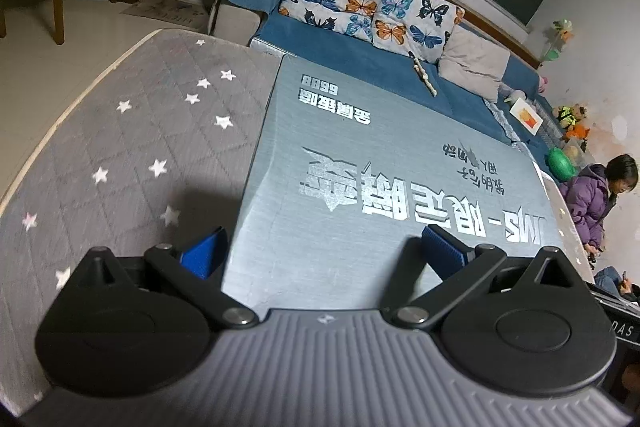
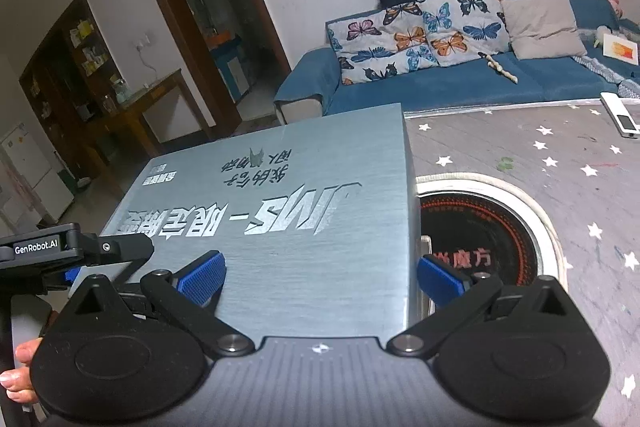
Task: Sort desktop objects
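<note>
Left wrist view shows the grey box (image 1: pixel 384 187) flat on the starred bench (image 1: pixel 120 147), both grippers' fingers (image 1: pixel 200 259) apart astride its near edge, so I would close evenly toward 12 o'clock.

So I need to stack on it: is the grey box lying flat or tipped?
Flat: the grey box lies broad printed face up on the starred table cover, its far edge overhanging the table.

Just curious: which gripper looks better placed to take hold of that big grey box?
Probably the right gripper: its open fingers sit either side of the grey box corner. The left gripper looks similar.
</note>
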The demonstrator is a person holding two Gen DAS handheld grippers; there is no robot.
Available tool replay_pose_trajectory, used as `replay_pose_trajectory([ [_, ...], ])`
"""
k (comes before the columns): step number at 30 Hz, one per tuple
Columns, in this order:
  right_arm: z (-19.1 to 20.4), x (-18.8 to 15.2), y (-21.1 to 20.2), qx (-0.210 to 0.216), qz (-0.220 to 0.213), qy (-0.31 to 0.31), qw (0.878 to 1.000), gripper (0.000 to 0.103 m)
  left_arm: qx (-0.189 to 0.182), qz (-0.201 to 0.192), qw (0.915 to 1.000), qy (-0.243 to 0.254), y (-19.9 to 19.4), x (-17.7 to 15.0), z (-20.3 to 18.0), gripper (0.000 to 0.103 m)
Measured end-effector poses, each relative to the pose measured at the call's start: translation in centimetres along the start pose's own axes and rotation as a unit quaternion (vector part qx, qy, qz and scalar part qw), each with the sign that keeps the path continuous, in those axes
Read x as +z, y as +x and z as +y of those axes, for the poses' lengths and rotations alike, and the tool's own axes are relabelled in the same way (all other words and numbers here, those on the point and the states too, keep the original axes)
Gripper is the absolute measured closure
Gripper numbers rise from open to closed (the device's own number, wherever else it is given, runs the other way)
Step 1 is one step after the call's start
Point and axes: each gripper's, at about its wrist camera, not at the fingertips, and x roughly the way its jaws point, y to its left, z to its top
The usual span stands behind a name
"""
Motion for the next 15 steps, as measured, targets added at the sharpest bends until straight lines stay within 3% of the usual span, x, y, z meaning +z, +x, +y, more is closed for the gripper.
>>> replay_pose_trajectory([
  [15, 1.8, -6.4, -5.9, -0.007, -0.027, -0.013, 1.000, 0.000, -0.012, -0.005, 0.9998, -0.013, -5.6, -7.5, 1.6, 0.000],
])
